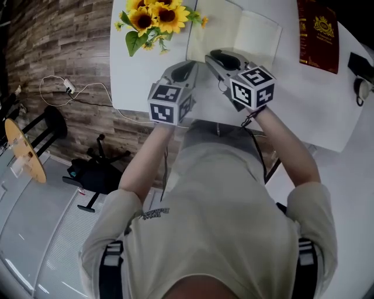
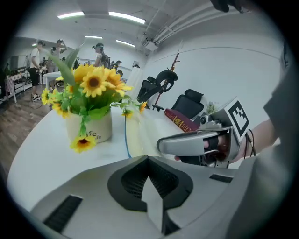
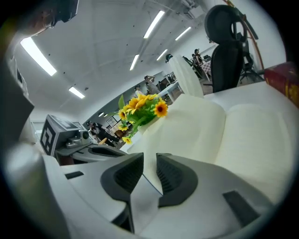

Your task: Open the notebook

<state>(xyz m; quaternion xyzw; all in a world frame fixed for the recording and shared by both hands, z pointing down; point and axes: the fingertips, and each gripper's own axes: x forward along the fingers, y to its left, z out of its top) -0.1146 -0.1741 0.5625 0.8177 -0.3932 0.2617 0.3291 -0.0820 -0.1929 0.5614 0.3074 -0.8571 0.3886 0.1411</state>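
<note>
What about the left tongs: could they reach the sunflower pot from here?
Probably yes: the left tongs are shut and empty, and only bare table lies between them and the sunflower pot.

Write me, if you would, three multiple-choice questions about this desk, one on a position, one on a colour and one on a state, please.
1. Seen from the head view, where are the sunflowers relative to the notebook?
A. to its left
B. to its right
C. on top of it

2. What colour is the hardcover book?
A. blue
B. dark red
C. green

3. The notebook is:
A. shut
B. standing upright
C. lying open

Answers:
1 A, the flowers sit beside the left page.
2 B, its cover is dark red with gold print.
3 C, both cream pages face up on the table.
</note>
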